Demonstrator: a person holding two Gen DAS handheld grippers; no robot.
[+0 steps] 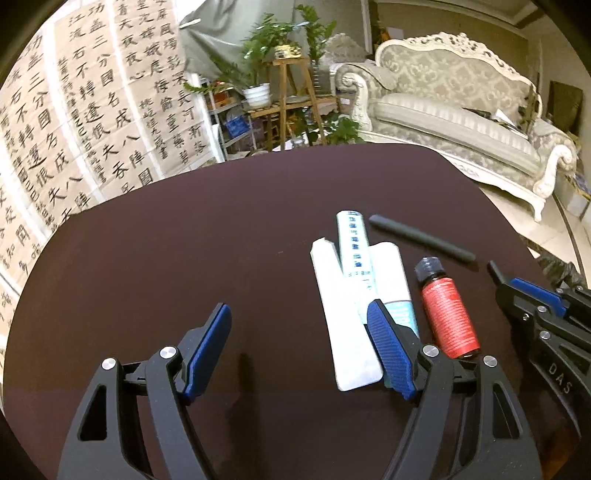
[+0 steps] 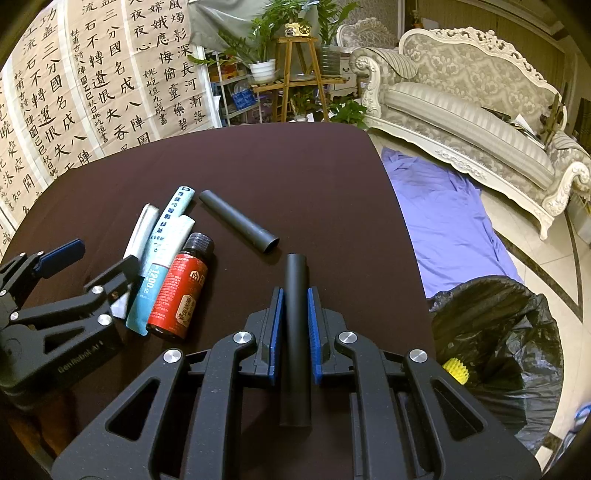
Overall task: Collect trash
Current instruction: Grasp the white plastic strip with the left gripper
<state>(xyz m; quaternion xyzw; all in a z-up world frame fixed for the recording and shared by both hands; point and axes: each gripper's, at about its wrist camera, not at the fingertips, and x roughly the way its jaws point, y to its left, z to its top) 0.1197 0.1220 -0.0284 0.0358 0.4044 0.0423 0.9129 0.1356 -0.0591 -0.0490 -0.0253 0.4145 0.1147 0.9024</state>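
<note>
Holding: the right gripper (image 2: 295, 314) has its blue pads closed on a black tube (image 2: 296, 332), which lies lengthwise between them and sticks out past the tips.
Left gripper (image 1: 299, 339): its jaws stand wide with nothing between them, low over the dark brown table (image 1: 184, 240); its right finger (image 1: 388, 347) overlaps the white wrapper in view, though whether it touches it is hard to tell.
Trash on the table: a flat white wrapper (image 1: 343, 317), a white and teal tube (image 1: 356, 247) lying across it, and a red bottle (image 1: 448, 317) with a black cap just beside them.
Second black tube (image 2: 238, 220): it lies loose on the table beyond the bottle, apart from the held one, with its open end toward the right gripper.
Trash bag (image 2: 495, 332): a black bag stands open on the floor beside the table's right edge, with something yellow (image 2: 456, 370) inside.
Floor: a purple cloth (image 2: 443, 214) is spread between the table and a pale sofa (image 2: 472, 110).
Background: sheets of calligraphy (image 2: 92, 85) hang on the left, with potted plants (image 2: 280, 33) on a wooden stand.
</note>
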